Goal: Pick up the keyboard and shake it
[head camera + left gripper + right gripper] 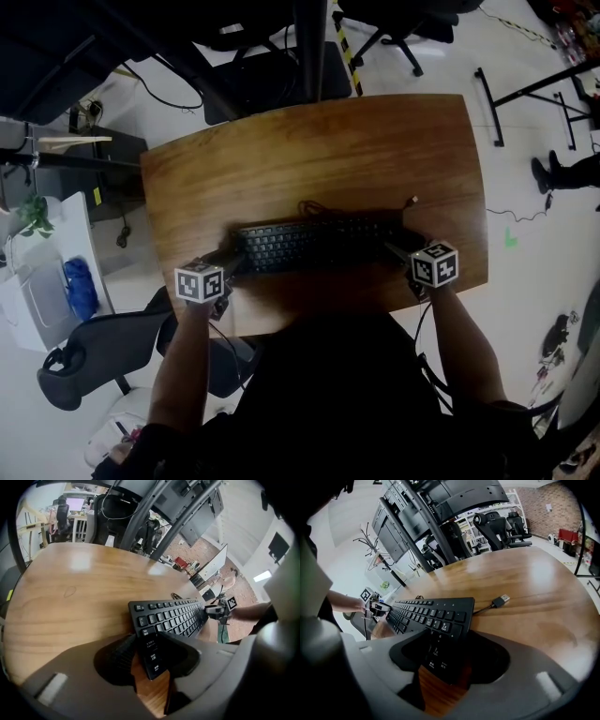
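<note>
Nearest, the left gripper (146, 644) has its jaws apart round the left end of the keyboard (314, 242), not clamped (a sliver of wood shows between one pad and that end's edge). The right gripper (443, 658) straddles the right end the same way, jaws spread. The keyboard lies on the desk (319, 141) along its near edge, roughly centred. Just past the keyboard's far right corner rests a loose USB plug (500, 600). Beyond the desk's far edge stands an office chair (398, 23).
</note>
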A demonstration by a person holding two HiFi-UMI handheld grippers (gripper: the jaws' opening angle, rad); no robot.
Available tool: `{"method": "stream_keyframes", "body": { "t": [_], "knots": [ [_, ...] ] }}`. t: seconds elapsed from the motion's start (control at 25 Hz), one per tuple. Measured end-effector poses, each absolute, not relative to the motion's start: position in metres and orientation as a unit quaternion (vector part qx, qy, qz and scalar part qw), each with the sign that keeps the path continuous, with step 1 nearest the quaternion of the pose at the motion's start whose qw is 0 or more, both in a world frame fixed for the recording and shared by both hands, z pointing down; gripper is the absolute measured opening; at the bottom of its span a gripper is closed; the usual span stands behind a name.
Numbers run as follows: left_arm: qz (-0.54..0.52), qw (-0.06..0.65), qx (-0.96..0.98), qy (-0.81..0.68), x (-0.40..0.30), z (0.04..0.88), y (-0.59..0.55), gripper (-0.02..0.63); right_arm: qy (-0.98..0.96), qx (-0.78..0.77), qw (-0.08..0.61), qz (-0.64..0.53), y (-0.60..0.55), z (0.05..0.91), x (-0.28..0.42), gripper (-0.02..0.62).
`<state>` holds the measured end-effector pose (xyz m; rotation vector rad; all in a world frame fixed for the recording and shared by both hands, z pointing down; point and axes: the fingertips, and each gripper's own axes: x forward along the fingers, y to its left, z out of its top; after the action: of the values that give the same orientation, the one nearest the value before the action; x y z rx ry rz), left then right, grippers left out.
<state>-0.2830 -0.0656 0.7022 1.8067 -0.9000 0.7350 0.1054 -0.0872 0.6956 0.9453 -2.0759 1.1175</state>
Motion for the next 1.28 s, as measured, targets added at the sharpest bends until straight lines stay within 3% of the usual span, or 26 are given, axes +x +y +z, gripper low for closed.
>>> {"method": "stream_keyframes", "body": {
  "t": [0.68,1.28],
  "knots": [
    [0.259,0.414,0.783,-0.387,-0.287,0.650,-0.061,0.097,-0.821,0.386,0.255,0.336,-0.097,0.644,0.111,0.179],
    [0.150,0.192,0.847,-0.472,-0.285,0.474,-0.129,0.100,-0.873,0.446,0.137,0.145,-0.148,0.472,0.116,0.179]
  ]
}}
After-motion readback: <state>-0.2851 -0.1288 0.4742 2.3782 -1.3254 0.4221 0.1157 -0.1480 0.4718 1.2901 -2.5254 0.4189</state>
